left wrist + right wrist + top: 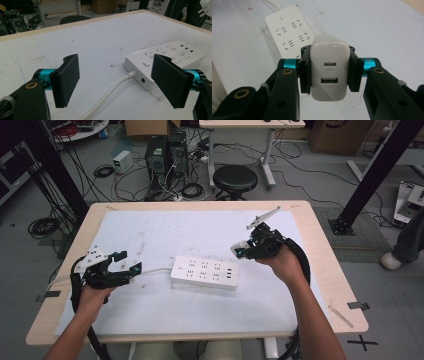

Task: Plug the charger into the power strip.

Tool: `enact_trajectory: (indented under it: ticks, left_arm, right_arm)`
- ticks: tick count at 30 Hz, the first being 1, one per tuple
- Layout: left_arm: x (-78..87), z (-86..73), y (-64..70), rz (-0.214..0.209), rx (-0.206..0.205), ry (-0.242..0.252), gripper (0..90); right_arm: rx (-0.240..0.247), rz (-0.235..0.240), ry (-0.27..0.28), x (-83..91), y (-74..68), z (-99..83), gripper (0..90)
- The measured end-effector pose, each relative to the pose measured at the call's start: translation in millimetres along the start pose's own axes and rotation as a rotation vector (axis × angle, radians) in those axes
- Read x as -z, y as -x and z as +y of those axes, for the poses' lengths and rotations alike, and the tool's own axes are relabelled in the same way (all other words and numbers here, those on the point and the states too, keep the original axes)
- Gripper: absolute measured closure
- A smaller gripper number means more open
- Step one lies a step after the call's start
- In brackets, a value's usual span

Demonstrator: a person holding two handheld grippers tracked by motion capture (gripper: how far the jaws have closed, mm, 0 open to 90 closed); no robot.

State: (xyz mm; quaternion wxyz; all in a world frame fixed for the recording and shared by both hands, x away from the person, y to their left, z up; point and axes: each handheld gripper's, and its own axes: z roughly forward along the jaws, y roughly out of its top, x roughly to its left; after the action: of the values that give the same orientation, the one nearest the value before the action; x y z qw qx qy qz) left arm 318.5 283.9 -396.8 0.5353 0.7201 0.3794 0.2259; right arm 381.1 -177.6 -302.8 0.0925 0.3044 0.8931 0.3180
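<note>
A white power strip [204, 272] lies flat in the middle of the table, its cable [152, 270] running off to the left. My left gripper [127, 263] is open just left of the strip's switch end, the cable [110, 93] passing between its jaws. The power strip [162, 61] lies just beyond them. My right gripper [241, 250] hovers above the strip's right end, shut on a white USB charger [330, 70] whose USB ports face the camera. The power strip [292, 32] lies beyond and below the charger.
A white mat [200, 265] covers most of the wooden table [325, 270]. A black stool [235, 179], computer towers [165, 155] and tangled cables stand on the floor beyond the far edge. A piece of tape [358, 305] sits at the table's right corner.
</note>
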Motion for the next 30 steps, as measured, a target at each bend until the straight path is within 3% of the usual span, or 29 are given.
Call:
enact_trajectory:
  ticks: [17, 18, 24, 29, 30]
  left_arm:
    - [-1.9, -5.3, -0.2, -0.004, 0.001, -0.011, 23.0]
    - [-2.8, -7.0, -0.1, -0.006, 0.003, -0.012, 23.0]
    - [-3.0, -9.1, -1.0, -0.002, 0.003, -0.014, 23.0]
    - [-2.6, -9.9, -2.6, -0.001, 0.008, -0.015, 23.0]
    - [-2.7, -10.2, -3.0, -0.001, 0.009, -0.015, 23.0]
  right_arm:
    - [0.136, 0.032, -0.136, -37.3, -6.9, 29.3, 63.4]
    - [0.166, 0.04, -0.174, -48.6, -10.0, 33.0, 63.4]
    - [0.211, 0.062, -0.252, -68.0, -11.3, 34.7, 63.3]
    - [0.236, 0.077, -0.271, -74.0, -11.6, 35.7, 63.3]
    - [0.266, 0.086, -0.291, -79.6, -10.8, 37.0, 63.4]
